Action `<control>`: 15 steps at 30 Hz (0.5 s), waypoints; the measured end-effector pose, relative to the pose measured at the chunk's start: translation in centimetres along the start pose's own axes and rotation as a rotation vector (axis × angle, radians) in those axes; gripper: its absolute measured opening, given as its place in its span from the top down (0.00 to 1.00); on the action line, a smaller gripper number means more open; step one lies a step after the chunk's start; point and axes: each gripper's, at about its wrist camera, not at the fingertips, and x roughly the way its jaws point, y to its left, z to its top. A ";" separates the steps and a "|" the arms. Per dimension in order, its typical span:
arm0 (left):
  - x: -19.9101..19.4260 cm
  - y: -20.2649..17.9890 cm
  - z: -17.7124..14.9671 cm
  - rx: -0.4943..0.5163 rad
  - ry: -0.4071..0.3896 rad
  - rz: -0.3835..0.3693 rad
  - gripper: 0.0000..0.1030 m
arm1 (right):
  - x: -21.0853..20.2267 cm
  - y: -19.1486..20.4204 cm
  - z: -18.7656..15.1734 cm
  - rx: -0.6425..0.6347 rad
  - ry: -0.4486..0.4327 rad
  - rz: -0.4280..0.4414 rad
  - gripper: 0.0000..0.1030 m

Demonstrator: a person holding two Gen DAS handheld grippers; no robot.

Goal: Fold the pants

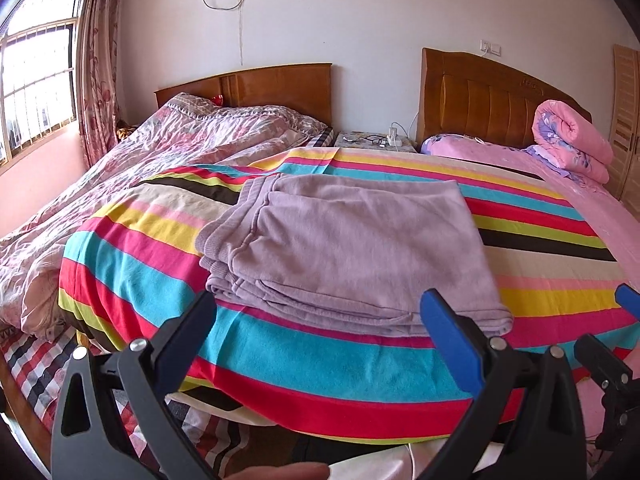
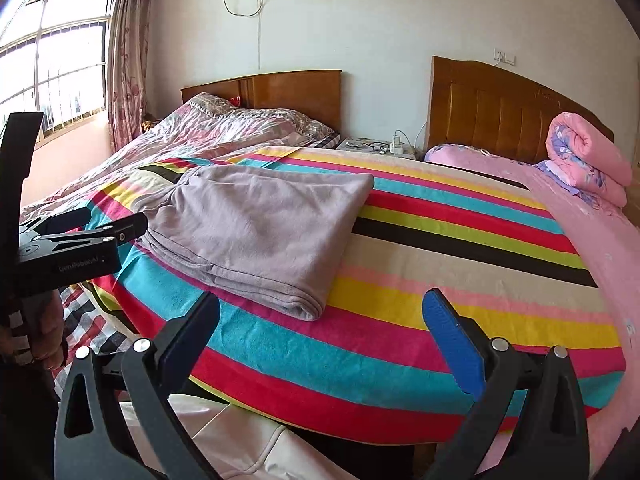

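Observation:
The lilac pants point(image 1: 340, 240) lie folded into a thick rectangle on the striped blanket point(image 1: 360, 368), with stacked layers showing along the near left edge. My left gripper point(image 1: 320, 312) is open just short of the pants' near edge, and nothing is between its fingers. In the right wrist view the folded pants point(image 2: 260, 224) lie to the left. My right gripper point(image 2: 322, 308) is open over the bare striped blanket point(image 2: 460, 264), holding nothing. The left gripper point(image 2: 108, 220) shows there from the side, beside the pants' left edge. The right gripper's blue fingertip point(image 1: 628, 298) shows at the left view's right edge.
A second bed with a floral quilt point(image 1: 160, 152) adjoins on the left. A nightstand point(image 1: 376, 140) with a power strip sits between the wooden headboards. A rolled pink quilt point(image 1: 572, 140) lies at the back right. A hand point(image 2: 44, 340) holds the left gripper's handle.

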 end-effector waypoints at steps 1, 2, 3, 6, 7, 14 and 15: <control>0.1 -0.4 -0.2 0.013 -0.003 0.000 0.01 | -0.1 -0.1 -0.1 0.009 -0.002 -0.003 0.05; -0.1 -0.6 -0.3 0.025 -0.007 0.005 0.01 | -0.2 -0.3 -0.1 0.016 -0.002 -0.005 0.05; -0.2 -0.8 -0.5 0.032 -0.011 0.007 0.01 | -0.2 -0.4 -0.2 0.021 -0.002 -0.010 0.05; -0.1 -0.7 -0.4 0.030 -0.013 0.000 0.01 | -0.2 -0.4 -0.2 0.028 -0.003 -0.017 0.05; 0.0 -0.6 -0.4 0.027 -0.014 -0.002 0.01 | -0.2 -0.4 -0.3 0.029 -0.004 -0.016 0.05; 0.0 -0.6 -0.4 0.030 -0.014 -0.004 0.01 | 0.0 -0.4 -0.3 0.035 0.000 -0.019 0.05; 0.0 -0.6 -0.4 0.029 -0.013 -0.005 0.01 | 0.0 -0.3 -0.3 0.035 0.000 -0.017 0.05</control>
